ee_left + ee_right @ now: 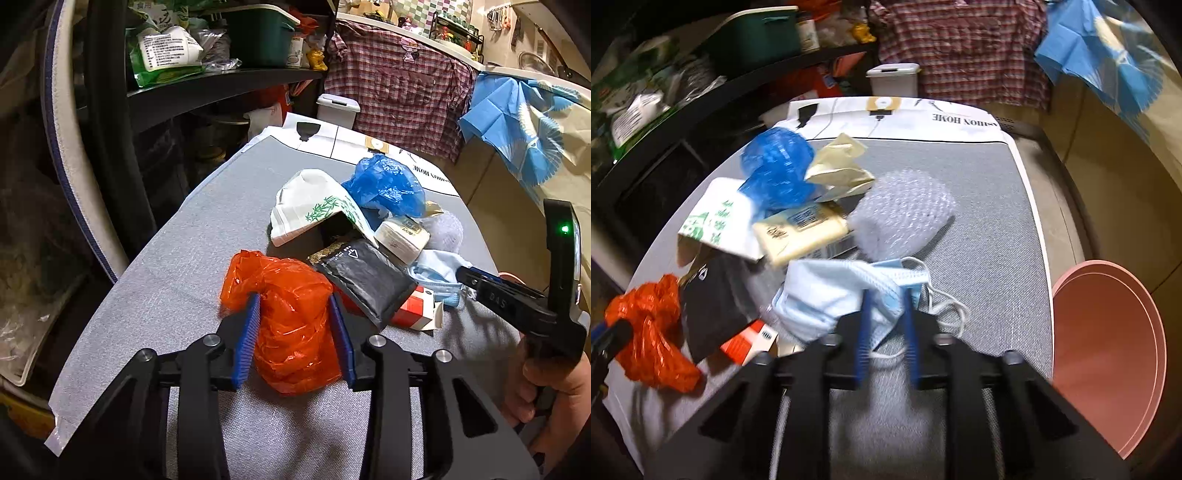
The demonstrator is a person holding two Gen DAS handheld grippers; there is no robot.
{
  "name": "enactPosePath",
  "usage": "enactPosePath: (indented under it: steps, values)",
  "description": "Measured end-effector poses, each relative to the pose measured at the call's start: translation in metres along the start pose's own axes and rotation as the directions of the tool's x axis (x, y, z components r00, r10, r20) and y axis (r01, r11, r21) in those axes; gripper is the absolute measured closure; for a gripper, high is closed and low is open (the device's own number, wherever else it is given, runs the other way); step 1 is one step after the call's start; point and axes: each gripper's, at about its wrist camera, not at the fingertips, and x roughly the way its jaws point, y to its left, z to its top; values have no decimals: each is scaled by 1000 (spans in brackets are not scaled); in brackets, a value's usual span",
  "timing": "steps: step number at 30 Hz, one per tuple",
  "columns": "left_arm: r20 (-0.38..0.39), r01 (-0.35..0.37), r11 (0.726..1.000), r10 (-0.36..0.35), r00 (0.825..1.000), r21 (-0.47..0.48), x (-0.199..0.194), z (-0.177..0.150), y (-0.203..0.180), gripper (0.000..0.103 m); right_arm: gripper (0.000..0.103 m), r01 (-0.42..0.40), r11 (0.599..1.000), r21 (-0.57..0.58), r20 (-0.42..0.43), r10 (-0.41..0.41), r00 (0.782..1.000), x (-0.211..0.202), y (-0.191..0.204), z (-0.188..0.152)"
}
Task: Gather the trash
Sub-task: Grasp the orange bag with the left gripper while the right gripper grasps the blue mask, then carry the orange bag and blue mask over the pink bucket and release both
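I am working over the grey table (155, 266), which is filling the frame centre. The pink bin (1108, 350) is sitting at lower right of the right wrist view. The orange plastic bag (291, 317), lower centre, is sitting between my left gripper (295, 317)'s pads, closed against it. It is looking light, soft and slippery; I am judging the bunched middle the best hold. My right gripper (886, 321) is pinching the soft blue face mask (834, 295), jaws nearly together.
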Motion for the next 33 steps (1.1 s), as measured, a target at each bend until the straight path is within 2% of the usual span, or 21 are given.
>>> enactPosePath:
  steps: [4,11,19,33]
  values:
    - [10,-4,1000,4,1000,-1,-4,2,0,70,99,-17,1000,1,22,17,1000,-14,0,-1]
    - [59,12,1000,-12,998,8,-20,7,-2,71,100,-14,1000,-23,62,15,998,-56,1,-2]
    - [94,67,997,-69,993,28,-39,11,-13,71,100,23,1000,-21,96,-21,995,-106,-11,-12]
    - [110,146,977,-164,980,155,-61,4,-55,71,100,54,998,32,194,-59,979,-185,-47,-14]
